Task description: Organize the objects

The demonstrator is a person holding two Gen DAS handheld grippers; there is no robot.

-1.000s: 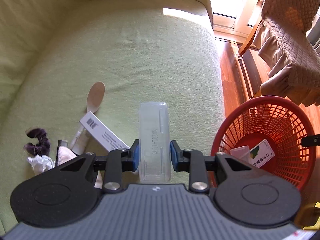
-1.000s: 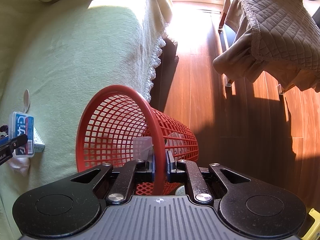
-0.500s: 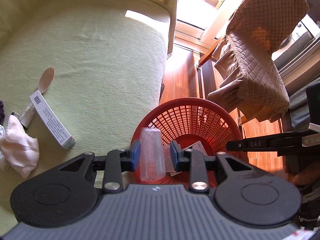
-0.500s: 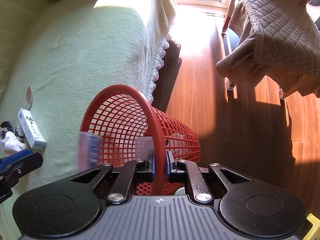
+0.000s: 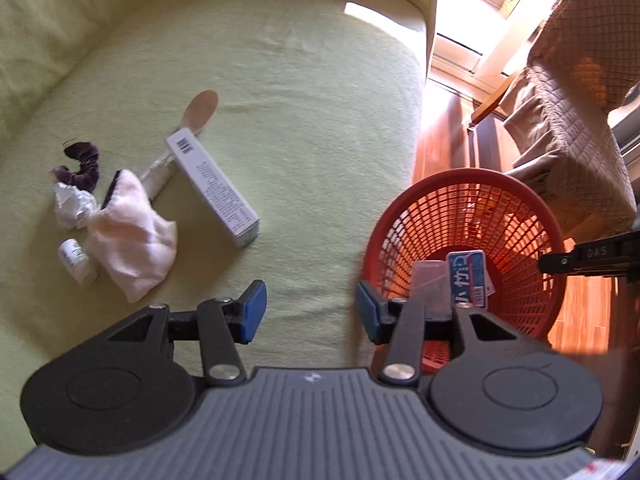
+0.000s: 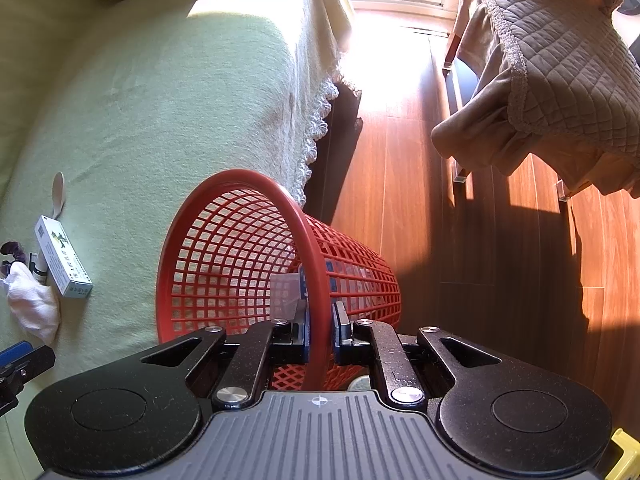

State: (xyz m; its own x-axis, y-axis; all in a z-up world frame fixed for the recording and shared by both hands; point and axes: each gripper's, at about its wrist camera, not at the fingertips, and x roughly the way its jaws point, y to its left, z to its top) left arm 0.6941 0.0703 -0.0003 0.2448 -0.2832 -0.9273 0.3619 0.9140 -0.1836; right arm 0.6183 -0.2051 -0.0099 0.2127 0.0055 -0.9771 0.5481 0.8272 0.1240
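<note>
A red mesh basket [image 5: 516, 184] hangs at the sofa's edge, my right gripper [image 6: 320, 330] shut on its rim [image 6: 316, 280]. Inside it lies the clear plastic case with a blue label [image 5: 468, 276], beside a pale packet [image 5: 428, 280]. My left gripper [image 5: 308, 308] hovers over the green seat just left of the basket, its jaws opening with nothing between them. On the sofa lie a long white box [image 5: 212, 188], a wooden spoon [image 5: 200, 108], a pink cloth [image 5: 132, 232], a small white bottle [image 5: 76, 260], crumpled paper [image 5: 70, 204] and a dark purple scrunchie [image 5: 82, 162].
The green sofa cover [image 5: 280, 80] stretches back to the cushions. Wooden floor [image 6: 400, 160] lies right of the sofa, with a chair under a brown quilted cover [image 6: 560, 60] beyond it. The basket juts out over the floor.
My left gripper carried the clear case from over the sofa to the basket, let it drop in, and swung back left with its jaws spreading. The right gripper kept its hold on the rim.
</note>
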